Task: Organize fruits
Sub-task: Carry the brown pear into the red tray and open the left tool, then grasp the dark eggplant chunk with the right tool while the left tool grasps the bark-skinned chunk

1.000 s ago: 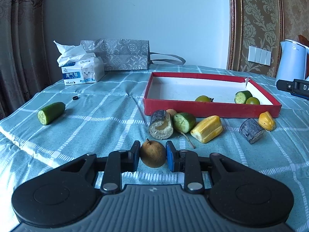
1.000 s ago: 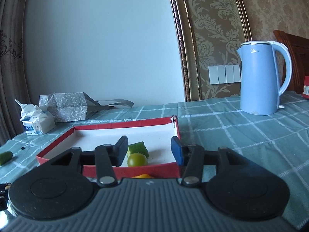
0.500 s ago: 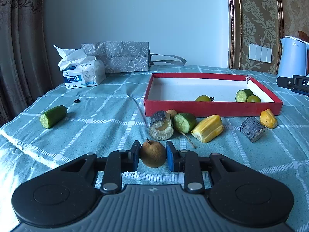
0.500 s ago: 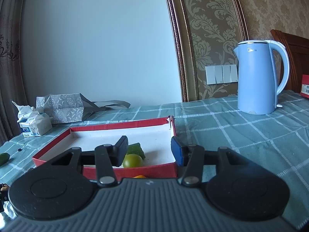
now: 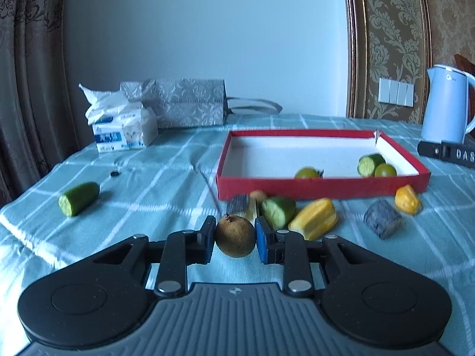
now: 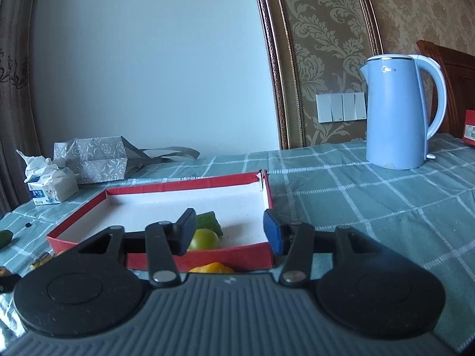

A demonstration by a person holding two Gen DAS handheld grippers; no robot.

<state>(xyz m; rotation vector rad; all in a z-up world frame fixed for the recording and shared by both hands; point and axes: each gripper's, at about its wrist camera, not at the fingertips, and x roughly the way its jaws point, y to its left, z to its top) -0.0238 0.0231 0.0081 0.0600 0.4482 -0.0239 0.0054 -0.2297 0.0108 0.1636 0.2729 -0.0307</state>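
Jaws of the left gripper (image 5: 234,238) were clamped on a round brown fruit (image 5: 235,236), one pad pressed to each side, held just above the checked cloth of the surface (image 5: 148,190). Jaws of the right gripper (image 6: 230,231) were opening with nothing between them, poised over the near right corner of the red tray (image 5: 322,184).

Judging by the task, the step in hand was carrying the brown fruit to the tray. To do it well, the grip should probably stay firm on the fruit's widest part, the fruit should rise enough to clear the red front wall, pass over the loose pieces lying before it, and be let go low over bare white floor so it does not roll.

The tray was shallow, red outside and white inside. It held three things: a small round green fruit (image 5: 307,173) near the front wall, and at the right end a cucumber piece (image 5: 369,163) just beside another green fruit (image 5: 385,171). Most of its floor was bare.

Outside, near the front wall, lay a yellow starfruit piece (image 5: 314,222) and more cut pieces.
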